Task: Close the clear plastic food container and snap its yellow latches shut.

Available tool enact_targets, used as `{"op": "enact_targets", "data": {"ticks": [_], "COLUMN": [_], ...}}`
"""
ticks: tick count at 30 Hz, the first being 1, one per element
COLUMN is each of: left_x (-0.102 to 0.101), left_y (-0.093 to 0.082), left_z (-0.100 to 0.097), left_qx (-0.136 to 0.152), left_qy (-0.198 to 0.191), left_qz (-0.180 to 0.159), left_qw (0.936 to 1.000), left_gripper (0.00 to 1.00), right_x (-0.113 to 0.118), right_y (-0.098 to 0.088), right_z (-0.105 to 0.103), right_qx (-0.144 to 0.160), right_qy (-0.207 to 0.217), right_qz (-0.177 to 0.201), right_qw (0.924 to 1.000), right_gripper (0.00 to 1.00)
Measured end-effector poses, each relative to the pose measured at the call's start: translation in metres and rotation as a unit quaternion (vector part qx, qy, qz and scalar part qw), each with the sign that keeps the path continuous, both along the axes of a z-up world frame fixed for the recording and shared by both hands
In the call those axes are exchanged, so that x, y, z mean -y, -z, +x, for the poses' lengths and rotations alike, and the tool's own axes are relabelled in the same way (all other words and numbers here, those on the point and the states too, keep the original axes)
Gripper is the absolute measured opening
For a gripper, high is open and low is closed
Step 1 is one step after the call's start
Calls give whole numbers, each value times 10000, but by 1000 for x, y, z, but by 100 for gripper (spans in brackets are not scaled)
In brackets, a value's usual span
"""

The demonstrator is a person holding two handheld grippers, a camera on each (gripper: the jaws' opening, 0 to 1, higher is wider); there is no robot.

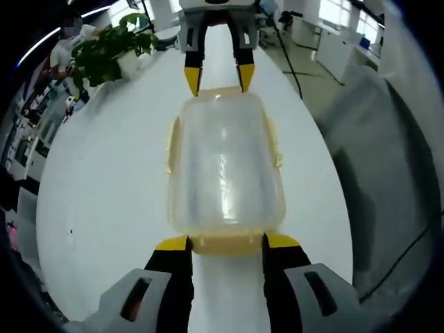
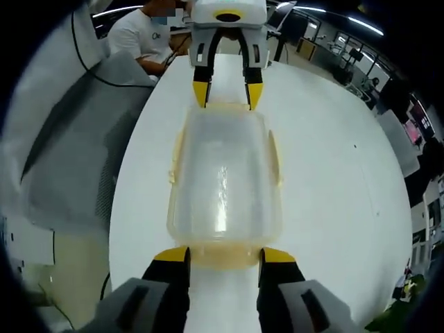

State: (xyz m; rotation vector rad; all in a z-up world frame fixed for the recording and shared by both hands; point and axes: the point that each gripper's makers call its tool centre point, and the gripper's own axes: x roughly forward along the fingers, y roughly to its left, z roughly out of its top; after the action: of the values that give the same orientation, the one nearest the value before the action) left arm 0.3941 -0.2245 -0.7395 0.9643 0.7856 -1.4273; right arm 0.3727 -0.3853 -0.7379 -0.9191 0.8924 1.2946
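White office counter (image 1: 104, 208) carrying the lidded clear plastic food container (image 1: 225, 166), left tongs (image 1: 225, 243) and right tongs (image 2: 223, 255) bracketing its yellow end latches, open, probably preparing to snap them.

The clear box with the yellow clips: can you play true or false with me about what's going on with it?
1. The clear food container sits on a white table. True.
2. The left gripper and the right gripper are at opposite ends of the container. True.
3. The lid is lying beside the container. False: it rests on top of the container.
4. A green plant stands on the table. True.
5. The container is full of food. False: it looks empty.
6. The grippers have red tips. False: they are yellow.
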Motion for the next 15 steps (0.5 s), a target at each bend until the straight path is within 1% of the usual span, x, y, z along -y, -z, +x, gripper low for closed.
{"op": "enact_targets", "data": {"ticks": [4,5,8,9,15], "left_x": [-1,-1,-1,-1,0], "left_y": [2,3,3,3,5], "left_z": [1,-2,-4,-4,-5], "left_qx": [1,-74,-53,-69,-27], "left_qy": [-14,-27,-18,-24,-29], "left_qz": [36,42,37,39,17], "left_qw": [10000,10000,10000,10000,10000], "left_gripper": [37,37,37,37,37], "right_x": [-1,-1,0,0,1], "right_y": [1,2,3,3,6], "right_z": [1,-1,-1,-2,-3], "right_qx": [3,-40,-17,-57,-23], "right_qy": [-21,-54,-104,-81,-58], "right_qz": [-10,-44,-88,-75,-78], "right_qw": [10000,10000,9999,9999,9999], "right_gripper": [35,35,35,35,35]}}
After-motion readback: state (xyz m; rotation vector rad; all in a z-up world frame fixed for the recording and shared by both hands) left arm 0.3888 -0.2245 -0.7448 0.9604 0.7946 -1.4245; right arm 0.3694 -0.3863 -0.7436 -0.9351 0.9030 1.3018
